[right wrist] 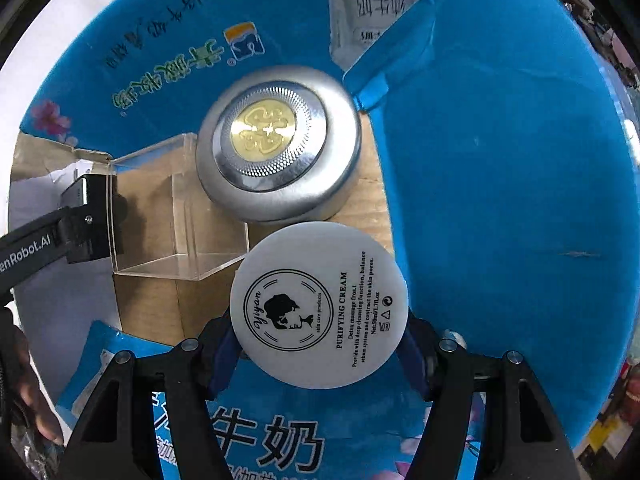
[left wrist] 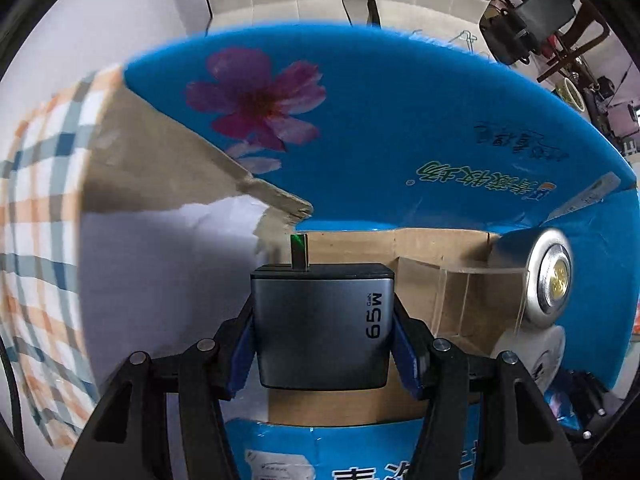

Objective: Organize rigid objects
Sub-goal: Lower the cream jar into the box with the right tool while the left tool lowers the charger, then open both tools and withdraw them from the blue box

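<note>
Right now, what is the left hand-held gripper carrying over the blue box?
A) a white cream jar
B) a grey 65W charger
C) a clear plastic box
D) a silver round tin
B: the left hand-held gripper has its blue pads pressed on both sides of the grey charger marked 65W, while the white cream jar sits in the right hand-held gripper.
</note>
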Demonstrator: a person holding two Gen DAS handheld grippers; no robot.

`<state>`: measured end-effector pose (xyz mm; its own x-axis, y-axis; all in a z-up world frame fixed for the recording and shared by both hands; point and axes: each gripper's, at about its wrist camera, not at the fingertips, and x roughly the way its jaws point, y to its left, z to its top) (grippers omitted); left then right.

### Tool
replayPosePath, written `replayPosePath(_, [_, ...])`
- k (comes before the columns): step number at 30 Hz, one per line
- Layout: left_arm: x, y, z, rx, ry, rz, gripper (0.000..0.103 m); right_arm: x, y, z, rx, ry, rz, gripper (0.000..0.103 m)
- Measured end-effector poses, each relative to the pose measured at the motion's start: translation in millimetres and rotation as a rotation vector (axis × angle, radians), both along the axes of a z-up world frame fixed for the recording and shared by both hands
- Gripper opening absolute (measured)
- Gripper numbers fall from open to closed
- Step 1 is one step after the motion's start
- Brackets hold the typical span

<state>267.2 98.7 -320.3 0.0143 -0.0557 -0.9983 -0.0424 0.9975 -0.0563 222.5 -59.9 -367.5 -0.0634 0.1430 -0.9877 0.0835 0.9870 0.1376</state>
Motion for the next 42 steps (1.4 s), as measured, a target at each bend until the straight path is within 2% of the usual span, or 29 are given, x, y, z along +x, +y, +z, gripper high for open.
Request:
replayPosePath(7, [-2, -1, -12, -0.034, 0.083, 0.002, 0.058, 6, -7, -8, 0.02, 0.039, -0.01, 0.07])
replayPosePath(11, [-4, 1, -3, -0.054, 0.072, 0.023, 0.059, 6, -10, -9, 0.032, 0.048, -0.002, 0.071])
replayPosePath(13, [-7, 2, 4, -0.065, 0.065, 0.03, 0.062, 4, -11, -4, 0.036, 0.042, 0.004, 0.074])
replayPosePath(15, [-12, 2, 12, -0.082, 0.049, 0.028, 0.069, 1, -11, 5, 0.05, 0.03, 0.014, 0.088])
replayPosePath(17, [-19, -2, 21, -0.052, 0.038, 0.016, 0.073, -3, -10, 13, 0.064, 0.015, 0.028, 0.1])
replayPosePath(20, [-29, -5, 33, -0.012, 0.004, -0.001, 0.083, -9, -9, 29, 0.03, -0.017, 0.062, 0.103])
replayPosePath(21, [-33, -4, 38, -0.004, -0.006, -0.002, 0.09, -11, -9, 33, 0.017, -0.029, 0.072, 0.103])
replayPosePath(24, [-50, 2, 54, -0.011, -0.046, 0.001, 0.09, -17, -12, 47, -0.006, -0.065, 0.095, 0.103])
replayPosePath(31, [-95, 15, 94, 0.044, -0.152, 0.009, 0.09, -42, -9, 91, -0.035, -0.164, 0.144, 0.103])
replayPosePath(36, [-89, 5, 114, 0.062, -0.227, 0.039, 0.09, -59, -7, 127, -0.022, -0.226, 0.166, 0.103])
replayPosePath(42, [-108, -6, 155, 0.106, -0.328, 0.049, 0.09, -75, -10, 162, 0.004, -0.3, 0.19, 0.103])
